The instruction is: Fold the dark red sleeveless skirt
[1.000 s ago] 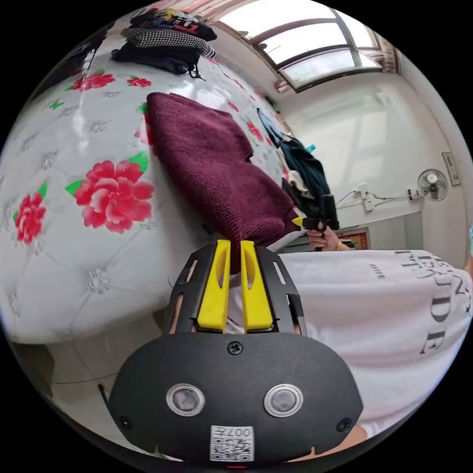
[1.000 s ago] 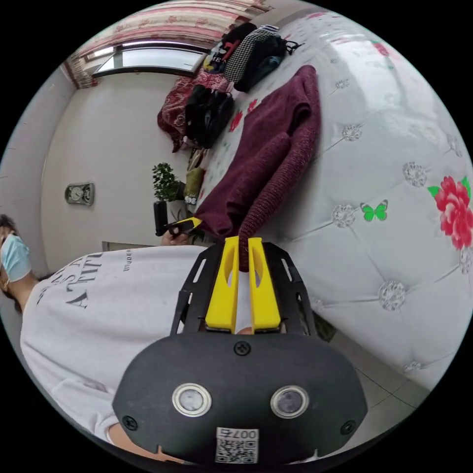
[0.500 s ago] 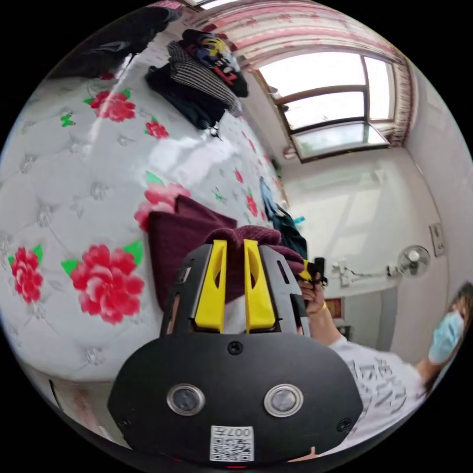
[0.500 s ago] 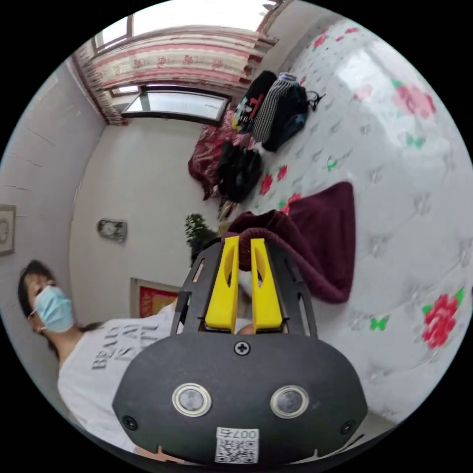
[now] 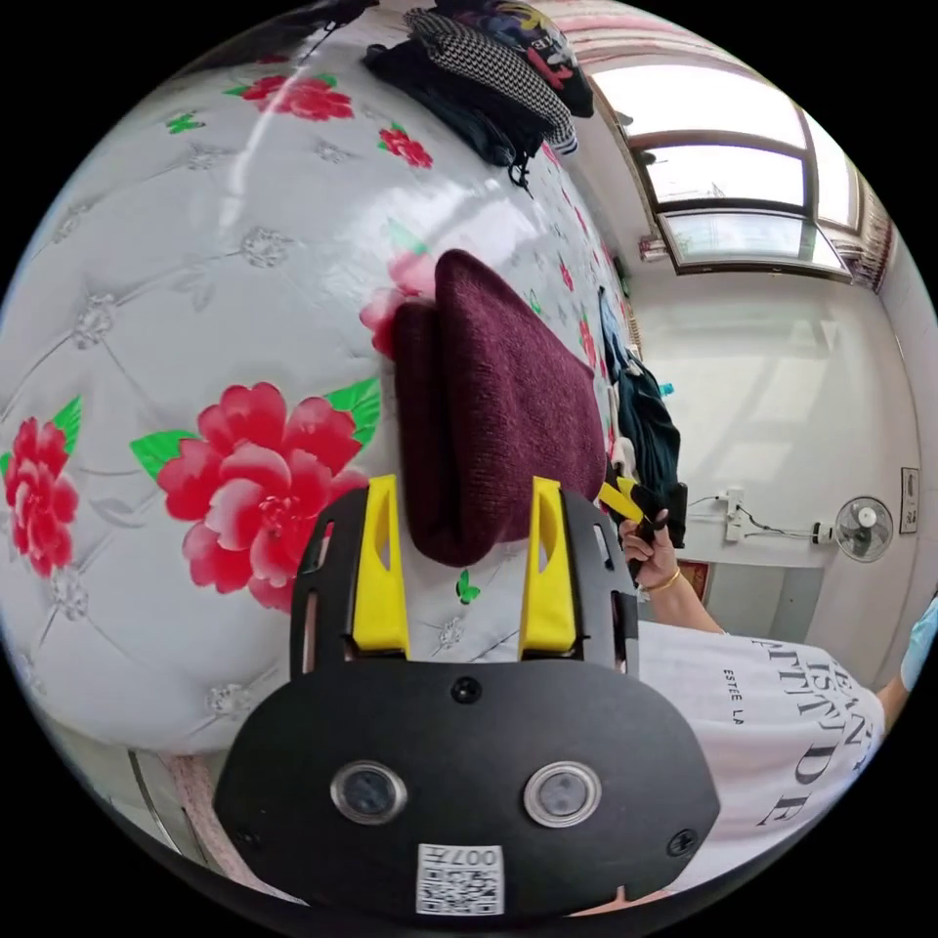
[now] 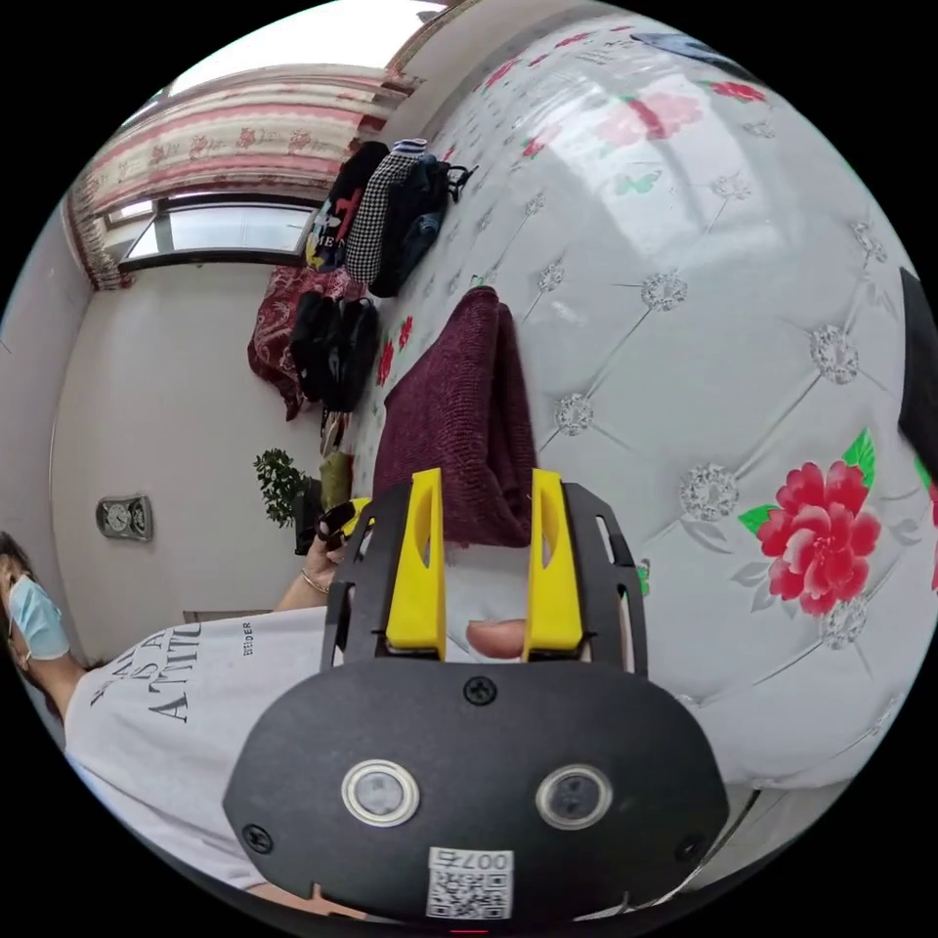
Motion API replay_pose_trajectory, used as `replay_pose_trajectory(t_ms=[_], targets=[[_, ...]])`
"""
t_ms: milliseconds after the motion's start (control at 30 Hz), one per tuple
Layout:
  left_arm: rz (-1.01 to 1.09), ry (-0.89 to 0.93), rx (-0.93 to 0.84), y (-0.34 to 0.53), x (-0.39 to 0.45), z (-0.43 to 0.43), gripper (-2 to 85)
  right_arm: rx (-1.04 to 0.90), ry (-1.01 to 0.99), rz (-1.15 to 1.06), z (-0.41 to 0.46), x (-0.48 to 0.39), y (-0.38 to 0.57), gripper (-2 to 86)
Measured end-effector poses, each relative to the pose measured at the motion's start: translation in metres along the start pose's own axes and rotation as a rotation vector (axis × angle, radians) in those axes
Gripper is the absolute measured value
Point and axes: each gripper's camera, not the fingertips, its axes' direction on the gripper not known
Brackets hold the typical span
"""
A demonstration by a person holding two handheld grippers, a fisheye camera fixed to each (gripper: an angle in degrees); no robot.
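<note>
The dark red knitted skirt (image 5: 493,401) lies folded double on the white quilted bed (image 5: 176,293). Its rounded near end sits between the spread yellow jaws of my left gripper (image 5: 464,489), which is open and not pressing on it. In the right gripper view the same folded skirt (image 6: 454,425) lies flat on the bed (image 6: 703,322), its near edge between the parted jaws of my right gripper (image 6: 486,481), also open. The right gripper (image 5: 625,496) appears past the skirt in the left gripper view, and the left gripper (image 6: 342,518) appears in the right gripper view.
A pile of dark and checked clothes (image 5: 489,68) lies far along the bed, also seen as the pile (image 6: 386,225). More dark garments (image 5: 645,430) hang at the bed's side. A person in a white printed shirt (image 5: 772,723) stands at the bed edge. A potted plant (image 6: 278,484) stands by the wall.
Both grippers carried the skirt's held end over onto the rest of it, then opened and let go. The skirt now lies folded double on the bed.
</note>
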Motion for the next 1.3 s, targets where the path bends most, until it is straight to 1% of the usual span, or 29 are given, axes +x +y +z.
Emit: replay_pose_trajectory(t_ms=[67,100,167,200,267,333,400,600,767,900,967,1000,1033,1067,1100,1133,1167,1200,1233,1267,1300], targets=[[0.022,0.010,-0.056,-0.012,-0.005,0.019,18.9,-0.039,0.005,-0.003,0.025,0.015,-0.009,11.6],[0.038,-0.023,-0.076,-0.018,-0.006,0.025,18.7,-0.064,0.012,0.000,0.034,0.019,-0.013,11.8],[0.065,-0.049,-0.127,-0.027,-0.008,0.032,17.4,-0.161,0.003,0.013,0.075,0.034,-0.025,12.2],[0.073,-0.036,-0.149,-0.031,-0.012,0.035,16.5,-0.181,-0.020,0.015,0.085,0.036,-0.028,12.2],[0.066,0.051,-0.189,-0.035,-0.020,0.044,12.3,-0.213,-0.038,0.037,0.112,0.042,-0.038,12.1],[0.030,0.086,-0.179,-0.038,-0.028,0.045,9.1,-0.253,-0.026,0.040,0.126,0.043,-0.043,11.7],[0.056,0.091,-0.171,-0.042,-0.025,0.040,8.0,-0.267,-0.015,0.034,0.130,0.040,-0.047,11.1],[0.088,0.218,-0.094,-0.058,-0.010,-0.004,6.8,-0.263,-0.104,-0.019,0.124,0.003,-0.063,9.6],[0.097,0.286,-0.034,-0.094,0.005,-0.050,6.5,-0.265,-0.154,-0.045,0.141,-0.044,-0.106,8.3],[0.149,0.288,0.012,-0.164,0.013,-0.117,6.5,-0.289,-0.178,-0.123,0.171,-0.105,-0.170,7.6],[0.204,0.270,0.062,-0.199,0.025,-0.166,6.5,-0.288,-0.180,-0.232,0.196,-0.169,-0.224,7.2],[0.249,0.251,0.113,-0.220,0.035,-0.206,6.5,-0.281,-0.180,-0.262,0.203,-0.188,-0.237,7.2],[0.293,0.224,0.174,-0.237,0.047,-0.251,6.5,-0.266,-0.185,-0.328,0.219,-0.227,-0.262,7.1],[0.315,0.209,0.206,-0.244,0.052,-0.274,6.5,-0.246,-0.194,-0.396,0.235,-0.270,-0.285,7.1],[0.349,0.177,0.267,-0.257,0.061,-0.320,6.5,-0.234,-0.199,-0.433,0.245,-0.293,-0.296,7.1],[0.360,0.158,0.299,-0.263,0.065,-0.344,6.5,-0.210,-0.208,-0.501,0.266,-0.336,-0.314,7.1],[0.375,0.121,0.364,-0.272,0.069,-0.388,6.5,-0.189,-0.219,-0.563,0.289,-0.378,-0.331,7.2],[0.367,0.093,0.426,-0.282,0.070,-0.430,6.6,-0.179,-0.225,-0.589,0.303,-0.398,-0.340,7.2],[0.328,0.078,0.493,-0.292,0.064,-0.468,6.8,-0.158,-0.237,-0.627,0.332,-0.436,-0.356,7.2],[0.300,0.065,0.532,-0.296,0.060,-0.485,6.9,-0.144,-0.250,-0.644,0.367,-0.469,-0.373,7.2],[0.240,0.013,0.612,-0.305,0.049,-0.516,7.2,-0.137,-0.256,-0.645,0.385,-0.484,-0.382,7.2]])
